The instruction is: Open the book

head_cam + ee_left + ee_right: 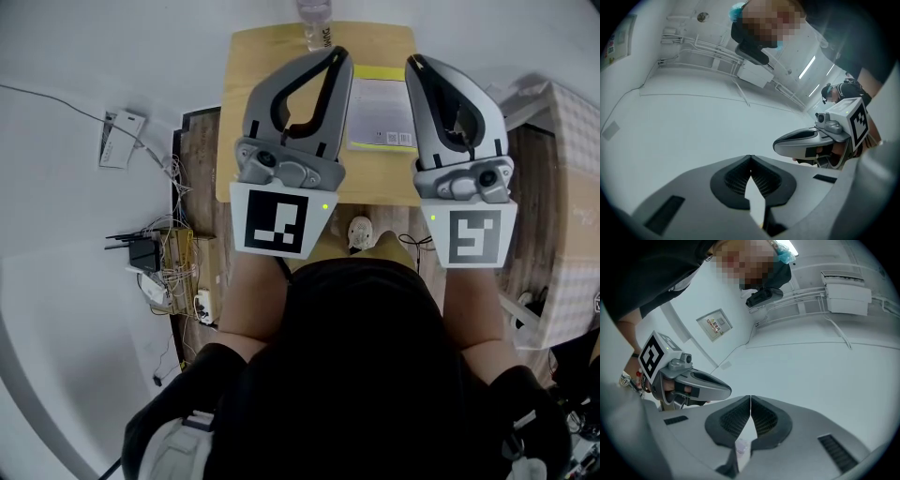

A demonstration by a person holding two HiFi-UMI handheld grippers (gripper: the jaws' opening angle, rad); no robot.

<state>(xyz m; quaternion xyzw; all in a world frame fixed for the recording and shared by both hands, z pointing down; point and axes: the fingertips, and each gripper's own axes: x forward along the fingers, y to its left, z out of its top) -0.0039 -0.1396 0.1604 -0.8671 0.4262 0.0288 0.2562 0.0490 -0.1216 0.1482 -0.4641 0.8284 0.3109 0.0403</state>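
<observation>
A closed book [380, 112] with a yellow-green cover lies flat on the small wooden table [272, 66], near its right half. In the head view my left gripper [339, 54] is held above the table's left side and hides part of the book's left edge. My right gripper [412, 61] hovers over the book's right edge. Both are shut with nothing between the pads. The two gripper views look up at walls and ceiling. Neither shows the book. The left gripper [750, 157] sees the right gripper [811, 140] beside it, and the right gripper [750, 397] sees the left gripper [693, 383].
A clear plastic bottle [316, 23] stands at the table's far edge. On the floor to the left lie a router with tangled cables [155, 258] and a white box [122, 139]. A beige checkered piece of furniture [572, 206] stands at the right. The person's shoe [361, 232] shows below the table.
</observation>
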